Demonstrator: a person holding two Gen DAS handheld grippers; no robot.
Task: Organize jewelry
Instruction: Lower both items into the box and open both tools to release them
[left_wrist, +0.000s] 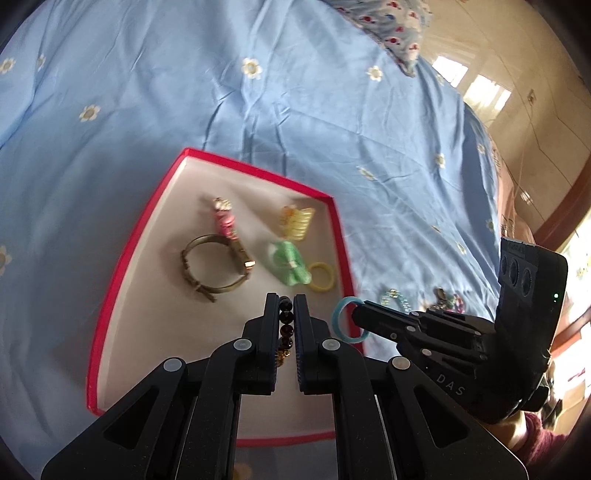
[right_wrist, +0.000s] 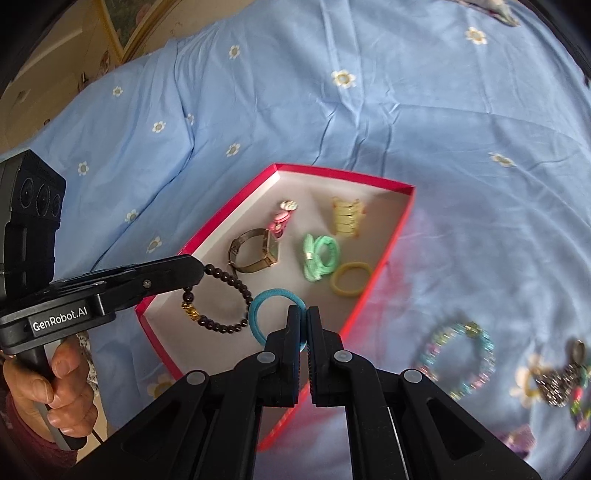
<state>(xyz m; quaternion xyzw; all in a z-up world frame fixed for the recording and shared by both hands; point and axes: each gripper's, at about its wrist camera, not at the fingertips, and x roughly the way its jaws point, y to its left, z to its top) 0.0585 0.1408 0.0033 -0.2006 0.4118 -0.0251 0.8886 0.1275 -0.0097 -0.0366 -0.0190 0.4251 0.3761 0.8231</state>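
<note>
A red-rimmed box (right_wrist: 391, 240) with a white floor lies on the blue bedsheet. My left gripper (left_wrist: 286, 301) is shut on a dark bead bracelet (right_wrist: 225, 295), which hangs over the box's near left part. My right gripper (right_wrist: 303, 314) is shut on a blue hair tie (right_wrist: 266, 314), held over the box's near right part. The same blue hair tie (left_wrist: 341, 319) shows in the left wrist view at the right gripper's tip (left_wrist: 360, 314). Inside the box lie a bronze watch (right_wrist: 255, 254), a pink charm (right_wrist: 282, 218), a green hair tie (right_wrist: 321, 256), a yellow clip (right_wrist: 347, 219) and a yellow hair tie (right_wrist: 351, 278).
On the sheet right of the box lie a pastel bead bracelet (right_wrist: 460, 358), a dark metal ornament (right_wrist: 561, 376) and a purple piece (right_wrist: 521, 441). A patterned pillow (left_wrist: 395, 29) sits at the far end of the bed. A person's hand (right_wrist: 55, 387) grips the left handle.
</note>
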